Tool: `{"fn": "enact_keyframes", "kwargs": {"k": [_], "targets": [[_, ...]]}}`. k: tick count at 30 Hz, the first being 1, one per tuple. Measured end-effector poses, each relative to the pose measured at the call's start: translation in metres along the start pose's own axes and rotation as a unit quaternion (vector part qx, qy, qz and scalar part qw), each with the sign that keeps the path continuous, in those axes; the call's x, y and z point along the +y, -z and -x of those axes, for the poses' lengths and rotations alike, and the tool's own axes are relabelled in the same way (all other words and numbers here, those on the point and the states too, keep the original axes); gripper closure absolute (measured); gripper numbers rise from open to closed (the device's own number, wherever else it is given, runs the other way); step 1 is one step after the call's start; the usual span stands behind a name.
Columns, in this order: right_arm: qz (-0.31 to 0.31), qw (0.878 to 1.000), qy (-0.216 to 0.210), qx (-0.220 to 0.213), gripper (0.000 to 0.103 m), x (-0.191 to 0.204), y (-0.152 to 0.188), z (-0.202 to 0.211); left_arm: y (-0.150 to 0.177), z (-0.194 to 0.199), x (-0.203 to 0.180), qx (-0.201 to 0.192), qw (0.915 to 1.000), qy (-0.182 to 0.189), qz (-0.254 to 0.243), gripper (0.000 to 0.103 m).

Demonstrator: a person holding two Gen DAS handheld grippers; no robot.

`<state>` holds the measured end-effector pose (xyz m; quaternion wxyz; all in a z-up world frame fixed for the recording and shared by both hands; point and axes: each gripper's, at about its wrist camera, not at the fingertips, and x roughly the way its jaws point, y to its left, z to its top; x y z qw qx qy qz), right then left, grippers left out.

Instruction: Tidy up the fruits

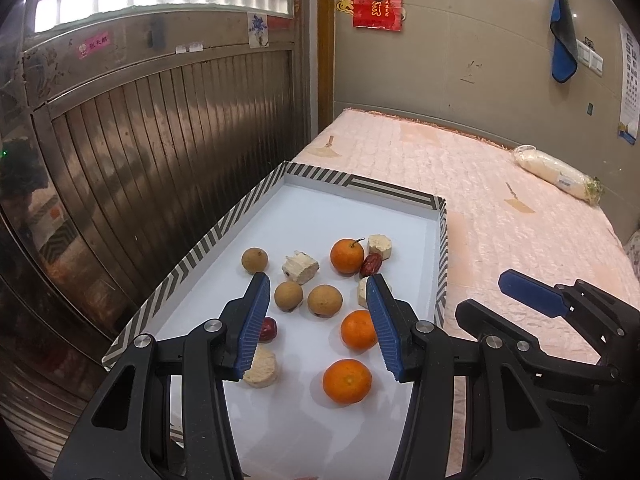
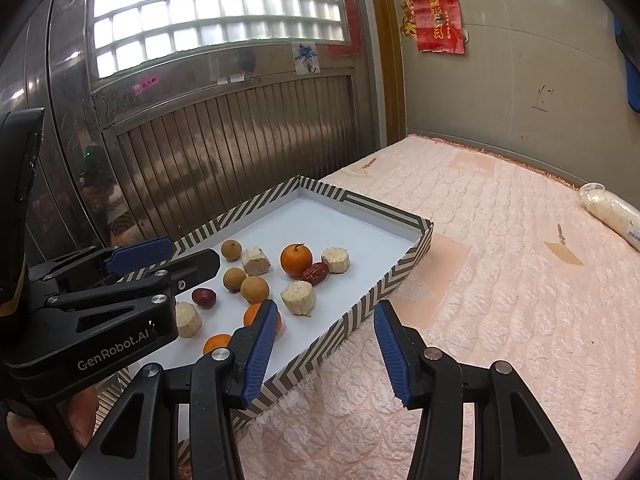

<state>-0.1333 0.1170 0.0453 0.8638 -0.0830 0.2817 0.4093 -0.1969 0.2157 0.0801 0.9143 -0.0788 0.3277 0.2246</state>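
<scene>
A white tray with a striped rim [image 1: 256,196] [image 2: 404,268] holds mixed fruit: three oranges [image 1: 347,256] [image 2: 296,260], three brown longans [image 1: 325,301] [image 2: 255,289], two red dates [image 1: 371,265] [image 2: 316,273] and several pale corn chunks [image 1: 301,267] [image 2: 298,298]. My left gripper [image 1: 318,322] is open and empty, hovering over the near longans and oranges. My right gripper [image 2: 326,350] is open and empty, over the tray's right rim and the bed. It also shows in the left wrist view [image 1: 532,300].
The tray lies on a pink quilted bed [image 1: 500,208] [image 2: 500,280]. A metal door [image 1: 168,128] stands close on the left. A white wrapped roll [image 1: 560,174] [image 2: 612,212] lies at the bed's far right by the wall.
</scene>
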Motion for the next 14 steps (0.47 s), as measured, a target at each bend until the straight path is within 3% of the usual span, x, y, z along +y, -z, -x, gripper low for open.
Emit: {"fn": "enact_keyframes", "kwargs": {"k": [14], "targets": [[-0.013,1.0,0.0,0.001,0.055,-0.008,0.0019,-0.0008,-0.0016,0.002,0.0024,-0.014,0.9998,-0.017,0.0,0.053]]}}
